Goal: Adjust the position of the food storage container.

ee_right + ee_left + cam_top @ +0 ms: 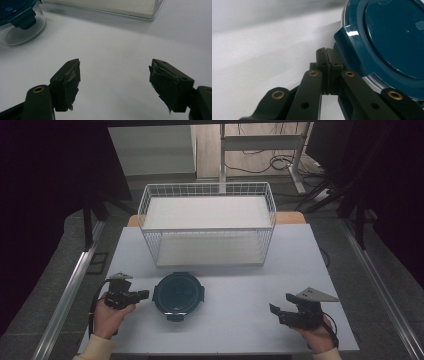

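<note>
I'm working in what looks like a lab or recording studio: black curtains (55, 180) hang on both sides, metal rails (67, 295) flank the white table (240, 320), and loose cables (260, 165) lie on the floor beside a metal stand (222, 155) behind it.

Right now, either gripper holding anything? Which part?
Nothing held. Left gripper is shut on nothing, beside the container's blue lid latch. Right gripper is open over the bare table.

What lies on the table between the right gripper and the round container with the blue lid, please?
Nothing: in the high view, bare table separates the right gripper from the container.
</note>
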`<state>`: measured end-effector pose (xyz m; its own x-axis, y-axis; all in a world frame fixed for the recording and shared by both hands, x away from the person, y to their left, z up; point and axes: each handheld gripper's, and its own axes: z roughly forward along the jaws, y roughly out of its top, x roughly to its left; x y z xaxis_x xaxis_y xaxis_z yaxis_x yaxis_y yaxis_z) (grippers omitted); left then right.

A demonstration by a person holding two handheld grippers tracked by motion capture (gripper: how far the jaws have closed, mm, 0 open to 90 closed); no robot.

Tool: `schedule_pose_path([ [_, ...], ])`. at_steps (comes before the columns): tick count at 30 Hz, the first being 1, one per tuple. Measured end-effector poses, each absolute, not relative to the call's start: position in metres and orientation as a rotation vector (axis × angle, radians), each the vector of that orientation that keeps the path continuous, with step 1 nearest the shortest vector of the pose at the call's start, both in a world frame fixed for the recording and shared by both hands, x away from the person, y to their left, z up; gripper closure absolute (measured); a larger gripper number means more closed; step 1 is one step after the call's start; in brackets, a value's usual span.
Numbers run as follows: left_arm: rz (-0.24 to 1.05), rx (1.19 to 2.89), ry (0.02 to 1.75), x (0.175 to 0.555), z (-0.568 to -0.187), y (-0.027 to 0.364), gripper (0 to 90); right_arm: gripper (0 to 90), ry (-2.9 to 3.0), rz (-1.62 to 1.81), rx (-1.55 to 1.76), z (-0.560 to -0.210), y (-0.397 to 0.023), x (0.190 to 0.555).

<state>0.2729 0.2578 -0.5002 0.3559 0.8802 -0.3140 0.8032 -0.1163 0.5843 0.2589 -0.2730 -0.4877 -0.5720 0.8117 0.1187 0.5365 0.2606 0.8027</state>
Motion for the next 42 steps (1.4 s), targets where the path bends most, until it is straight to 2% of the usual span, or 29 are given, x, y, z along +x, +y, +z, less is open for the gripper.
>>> schedule_pose_path([
  [42, 0.114, 1.931, 1.434, 0.275, -0.502, 0.244, 90.0, 24.6, 2.223, 1.247, 1.196, -0.486, -0.269, 0.259],
])
